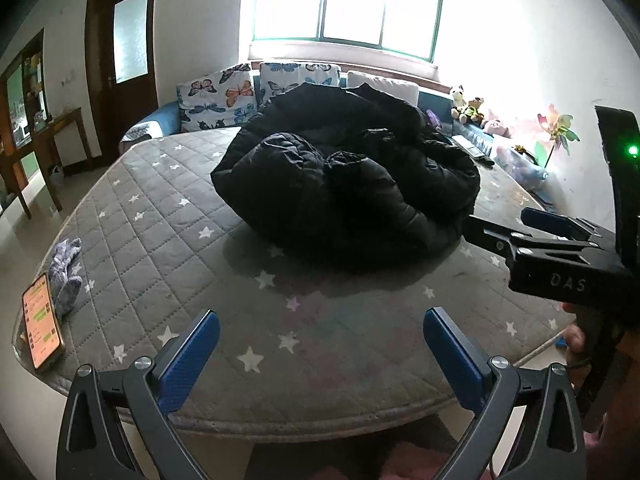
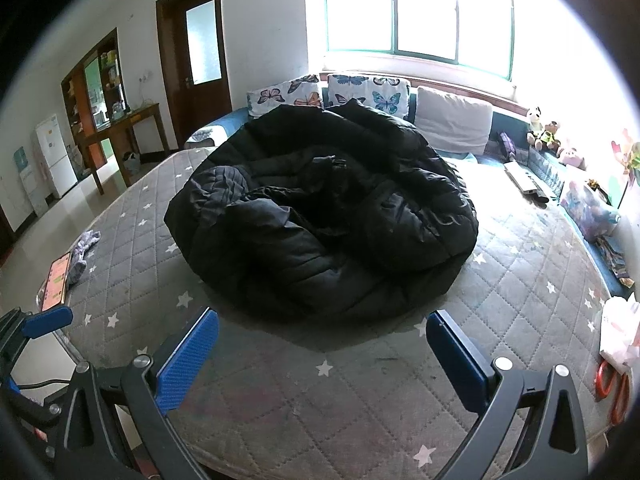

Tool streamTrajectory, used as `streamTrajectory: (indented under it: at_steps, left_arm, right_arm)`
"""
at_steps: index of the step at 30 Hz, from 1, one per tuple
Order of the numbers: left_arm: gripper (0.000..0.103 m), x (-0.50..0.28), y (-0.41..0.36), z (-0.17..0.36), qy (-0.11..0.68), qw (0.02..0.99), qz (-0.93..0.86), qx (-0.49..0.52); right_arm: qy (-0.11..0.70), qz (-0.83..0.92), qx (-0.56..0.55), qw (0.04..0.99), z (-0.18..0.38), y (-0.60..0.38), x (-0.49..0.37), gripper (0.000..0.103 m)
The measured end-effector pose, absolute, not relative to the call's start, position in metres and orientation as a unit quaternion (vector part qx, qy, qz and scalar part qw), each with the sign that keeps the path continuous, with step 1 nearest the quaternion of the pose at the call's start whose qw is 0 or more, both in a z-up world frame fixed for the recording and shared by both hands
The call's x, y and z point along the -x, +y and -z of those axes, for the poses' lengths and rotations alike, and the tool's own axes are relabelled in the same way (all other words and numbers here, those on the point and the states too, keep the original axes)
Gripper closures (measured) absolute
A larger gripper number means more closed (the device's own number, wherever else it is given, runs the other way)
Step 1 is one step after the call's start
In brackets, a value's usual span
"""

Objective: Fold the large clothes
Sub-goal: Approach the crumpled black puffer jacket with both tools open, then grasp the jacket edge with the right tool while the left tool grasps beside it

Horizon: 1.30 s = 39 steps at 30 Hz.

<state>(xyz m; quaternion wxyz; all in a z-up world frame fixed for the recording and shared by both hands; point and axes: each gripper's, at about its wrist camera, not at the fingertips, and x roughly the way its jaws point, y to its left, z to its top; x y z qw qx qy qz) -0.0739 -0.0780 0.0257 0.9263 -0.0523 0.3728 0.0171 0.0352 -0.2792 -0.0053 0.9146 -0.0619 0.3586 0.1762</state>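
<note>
- My left gripper [image 1: 320, 354] hangs over the near edge of the mattress [image 1: 168, 216], tongs spread wide, nothing between the blue pads.
- My right gripper [image 2: 322, 354] sits the same way — wide apart, empty, above the near part of the mattress [image 2: 520, 280].
- Black puffer coat [image 2: 320, 216] lies crumpled in a heap mid-mattress, beyond both grippers, touched by neither; in the left view the coat [image 1: 344, 184] bulks ahead and slightly right.
- Phone [image 1: 42, 326], screen lit, lies at the left mattress edge, a small grey-purple cloth [image 1: 66, 276] just beside it.
- Butterfly-print cushions [image 2: 372, 92] line the far side under the window [image 2: 416, 12].
</note>
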Motion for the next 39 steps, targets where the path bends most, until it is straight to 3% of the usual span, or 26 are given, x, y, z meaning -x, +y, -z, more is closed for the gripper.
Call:
streamTrajectory:
  at_steps: [22, 39]
  left_arm:
    - [0.000, -0.006, -0.041, -0.004, 0.413, 0.909, -0.051, 0.015]
    - [0.000, -0.098, -0.005, -0.070, 0.359, 0.927, -0.062, -0.085]
  right_arm:
    - [0.389, -0.184, 0.087, 0.899, 0.022, -0.264, -0.060, 0.000]
    - [0.370, -0.203, 0.121, 0.899, -0.023, -0.271, -0.139, 0.000]
